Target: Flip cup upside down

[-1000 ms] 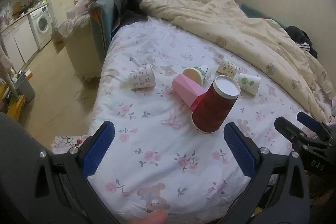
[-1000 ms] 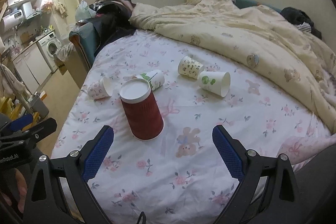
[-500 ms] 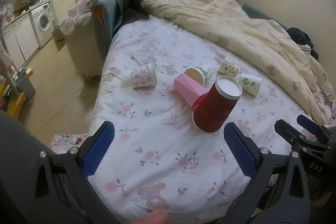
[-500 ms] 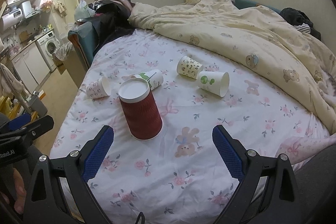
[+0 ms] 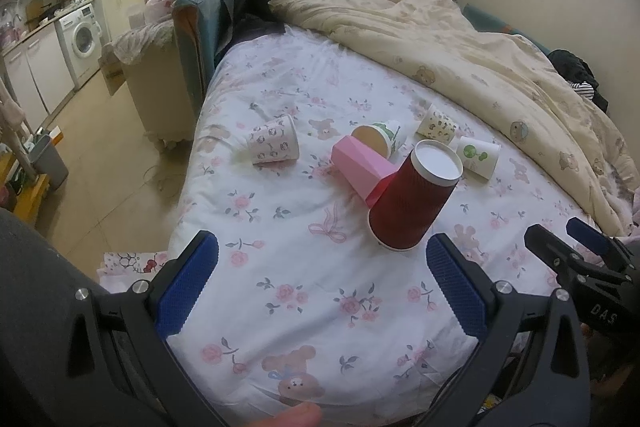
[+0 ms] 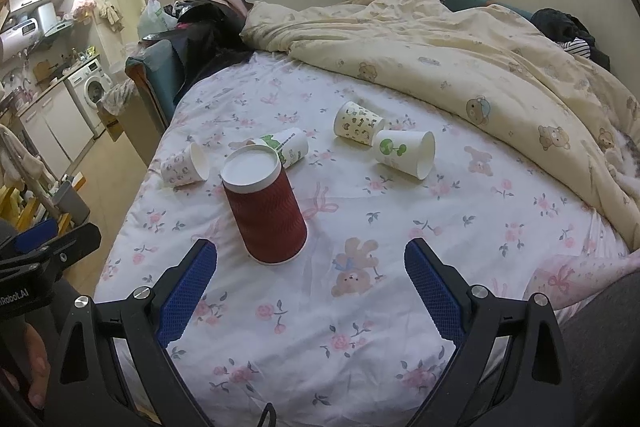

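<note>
A red ribbed cup (image 5: 412, 199) stands upside down on the floral bedsheet, white base up; it also shows in the right wrist view (image 6: 264, 207). A pink cup (image 5: 360, 167) lies on its side behind it. Several white printed paper cups lie on their sides: one at the left (image 5: 274, 145) (image 6: 184, 167), one with green print (image 6: 288, 147), a patterned one (image 6: 358, 123) and a green-logo one (image 6: 406, 153). My left gripper (image 5: 320, 287) is open and empty, near the bed's front edge. My right gripper (image 6: 312, 291) is open and empty, just short of the red cup.
A cream bear-print duvet (image 6: 460, 67) is bunched along the back and right of the bed. A dark chair with clothes (image 5: 208, 15) stands at the bed's left. A kitchen area with a washing machine (image 5: 84, 39) lies beyond the floor on the left.
Both grippers have stayed open and drifted only slightly. The cups have not moved.
</note>
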{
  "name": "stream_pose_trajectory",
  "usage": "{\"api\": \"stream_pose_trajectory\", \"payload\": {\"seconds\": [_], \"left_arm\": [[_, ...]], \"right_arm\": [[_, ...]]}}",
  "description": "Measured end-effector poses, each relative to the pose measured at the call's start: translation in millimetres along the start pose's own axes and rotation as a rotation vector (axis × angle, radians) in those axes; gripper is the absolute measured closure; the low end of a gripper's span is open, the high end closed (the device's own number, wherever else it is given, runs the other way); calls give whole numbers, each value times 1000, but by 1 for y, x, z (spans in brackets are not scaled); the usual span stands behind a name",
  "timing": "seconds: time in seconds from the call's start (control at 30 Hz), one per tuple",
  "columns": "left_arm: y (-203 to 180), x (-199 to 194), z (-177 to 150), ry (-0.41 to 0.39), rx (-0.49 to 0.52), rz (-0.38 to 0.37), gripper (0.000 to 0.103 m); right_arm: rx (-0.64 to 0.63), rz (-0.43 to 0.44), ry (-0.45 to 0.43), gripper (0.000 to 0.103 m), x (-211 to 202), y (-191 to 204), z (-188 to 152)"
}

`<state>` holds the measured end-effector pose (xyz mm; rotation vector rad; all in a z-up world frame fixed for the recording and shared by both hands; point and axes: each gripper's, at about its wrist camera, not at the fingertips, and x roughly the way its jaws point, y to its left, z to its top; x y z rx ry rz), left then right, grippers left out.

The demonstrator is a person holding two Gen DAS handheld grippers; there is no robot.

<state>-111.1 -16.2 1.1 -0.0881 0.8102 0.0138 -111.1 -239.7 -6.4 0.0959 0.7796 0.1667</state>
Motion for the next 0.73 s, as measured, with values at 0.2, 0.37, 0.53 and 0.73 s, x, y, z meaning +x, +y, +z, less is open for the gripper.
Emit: {"api": "stream_pose_trajectory", "payload": {"seconds": [0.2,0.37,0.53,0.73], "left_arm": [[0,1,0,8,-6,-8,0],[1,0,0,8,-9,-9,0],[2,-1,1,7,-6,-14,0],[2,-1,1,7,-10,-21,0]], "right_arm": [[-2,-6,-3,6,1,-2,0],[1,-5,-1,6,2,-3,0],[5,-3,0,6,2,-4,0],[10,0,4,6,2,-4,0]]}}
